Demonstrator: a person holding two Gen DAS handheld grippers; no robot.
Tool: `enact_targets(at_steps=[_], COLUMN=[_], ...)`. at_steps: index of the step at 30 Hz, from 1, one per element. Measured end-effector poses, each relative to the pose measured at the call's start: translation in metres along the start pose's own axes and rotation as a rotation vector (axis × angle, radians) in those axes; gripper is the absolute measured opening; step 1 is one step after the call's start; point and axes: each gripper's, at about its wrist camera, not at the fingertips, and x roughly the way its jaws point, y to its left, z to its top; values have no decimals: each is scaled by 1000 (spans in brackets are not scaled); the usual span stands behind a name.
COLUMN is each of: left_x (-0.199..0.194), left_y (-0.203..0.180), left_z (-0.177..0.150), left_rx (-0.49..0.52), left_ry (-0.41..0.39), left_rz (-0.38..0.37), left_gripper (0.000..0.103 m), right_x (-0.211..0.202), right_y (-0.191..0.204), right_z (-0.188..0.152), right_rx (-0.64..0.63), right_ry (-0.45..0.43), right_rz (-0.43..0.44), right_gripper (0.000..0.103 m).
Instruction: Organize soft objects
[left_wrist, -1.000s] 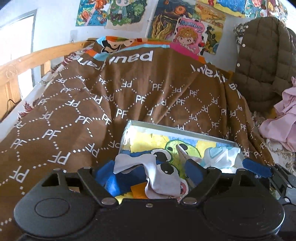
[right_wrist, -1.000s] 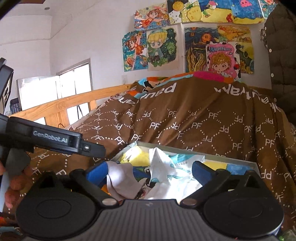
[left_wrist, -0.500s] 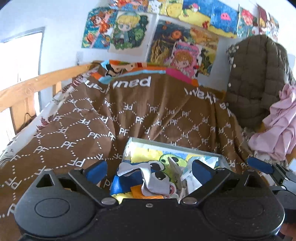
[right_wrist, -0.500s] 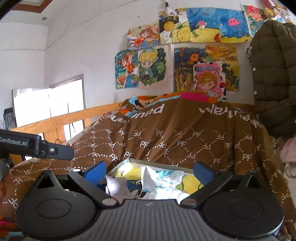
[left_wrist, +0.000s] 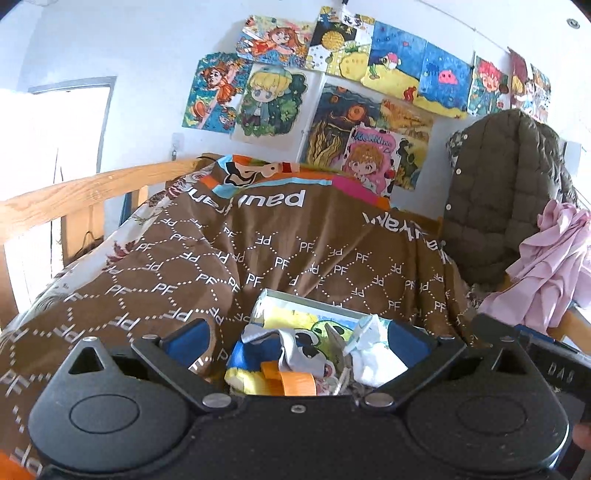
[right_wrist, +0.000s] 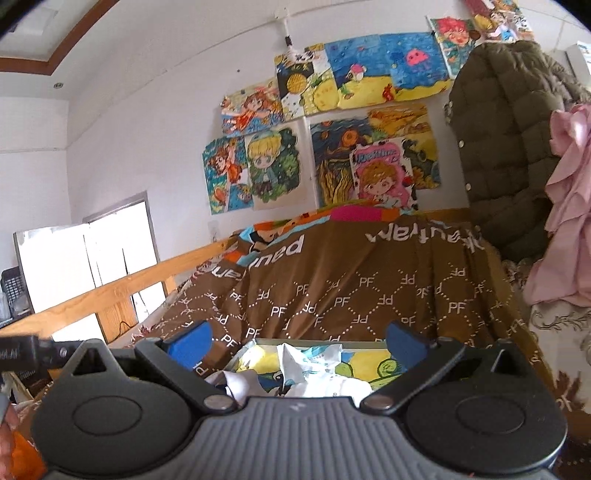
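Ahead of and below both my jaws, on the brown blanket (left_wrist: 295, 258) over the bed, sits the box (left_wrist: 291, 299) of soft clothes (left_wrist: 306, 350), and my left gripper (left_wrist: 295, 341), jaws just spread wide and empty, is nearer than my right gripper (right_wrist: 297, 341), also spread.

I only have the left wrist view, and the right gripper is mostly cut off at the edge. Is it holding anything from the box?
Observer: No. The right gripper is open, its blue pads wide apart, with nothing pressed between them. White cloth lies loose in the box below.
Operator: Anything beyond the window's left side?
Observer: Yes. What looks like a black slatted basket shows at the far left edge of the right wrist view.
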Motion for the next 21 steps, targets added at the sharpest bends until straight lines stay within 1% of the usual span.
enact_targets(at_steps=[6, 11, 21], left_x=[-37, -64, -106], left_y=[-3, -5, -4], left_z=[-15, -23, -39], left_rx=[2, -9, -46], left_ry=[-14, -34, -61], left_rz=[12, 28, 53], left_gripper=[102, 102, 102], right_x=[-34, -58, -95], right_y=[4, 10, 23], right_z=[-2, -5, -20], right_rx=[15, 14, 1], right_ry=[-7, -7, 5], right_rz=[-1, 15, 34], right_gripper=[103, 103, 103])
